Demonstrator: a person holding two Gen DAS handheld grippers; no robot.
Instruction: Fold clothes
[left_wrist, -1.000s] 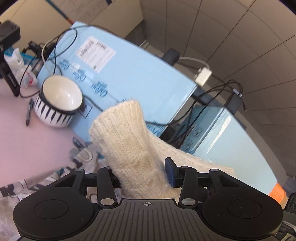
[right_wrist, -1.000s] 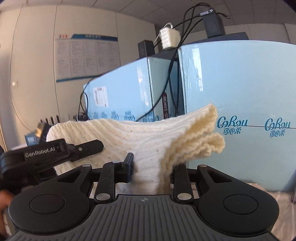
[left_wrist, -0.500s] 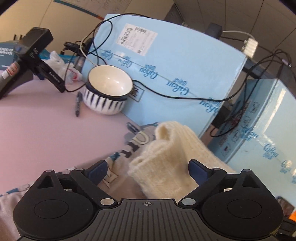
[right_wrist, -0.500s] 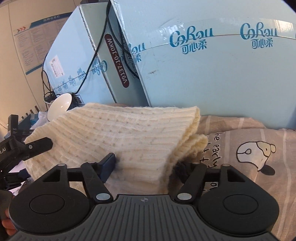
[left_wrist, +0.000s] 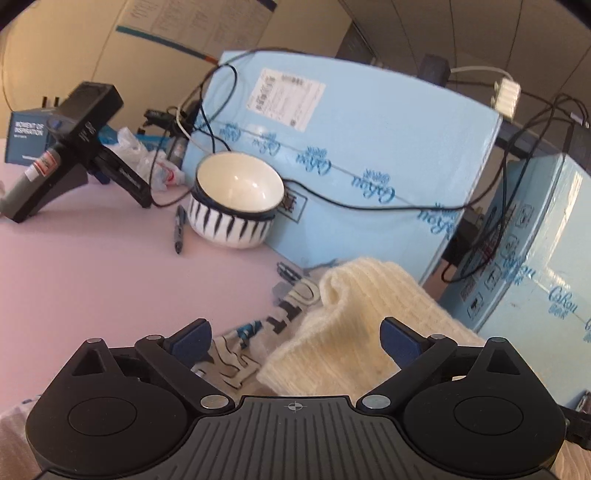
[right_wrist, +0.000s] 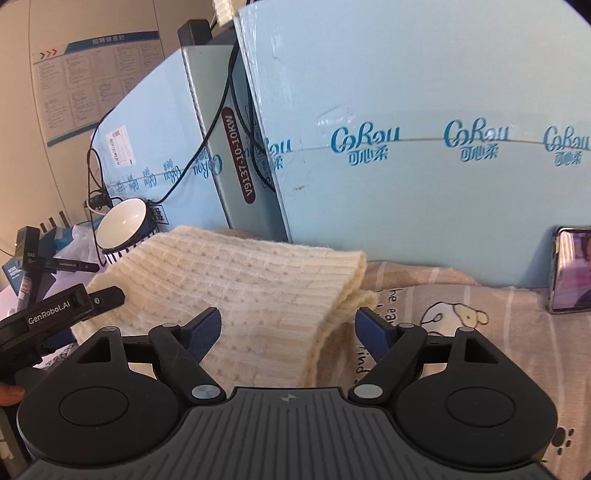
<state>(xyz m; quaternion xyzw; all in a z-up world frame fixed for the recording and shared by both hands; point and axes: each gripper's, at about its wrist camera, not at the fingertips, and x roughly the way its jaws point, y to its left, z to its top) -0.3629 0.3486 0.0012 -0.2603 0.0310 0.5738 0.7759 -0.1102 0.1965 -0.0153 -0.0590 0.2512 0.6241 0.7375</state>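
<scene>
A folded cream knit sweater (right_wrist: 236, 295) lies on other clothes in front of blue boxes; it also shows in the left wrist view (left_wrist: 365, 325). My right gripper (right_wrist: 288, 325) is open, its blue pads apart on either side of the sweater's near edge, holding nothing. My left gripper (left_wrist: 295, 336) is open over the sweater's left end and a grey printed garment (left_wrist: 258, 339). The left gripper's body (right_wrist: 55, 314) shows at the left of the right wrist view.
Large light blue boxes (right_wrist: 424, 129) stand right behind the clothes. A black-and-white bowl (left_wrist: 236, 199), a pen (left_wrist: 180, 229) and a black device (left_wrist: 85, 144) sit on the pink table (left_wrist: 92, 277). A phone (right_wrist: 572, 269) leans on the box. A beige cartoon-print cloth (right_wrist: 461, 317) lies at right.
Both grippers have opened and let go of the sweater, which has come down from mid-air to lie folded on the pile. Both grippers have drawn back a little.
</scene>
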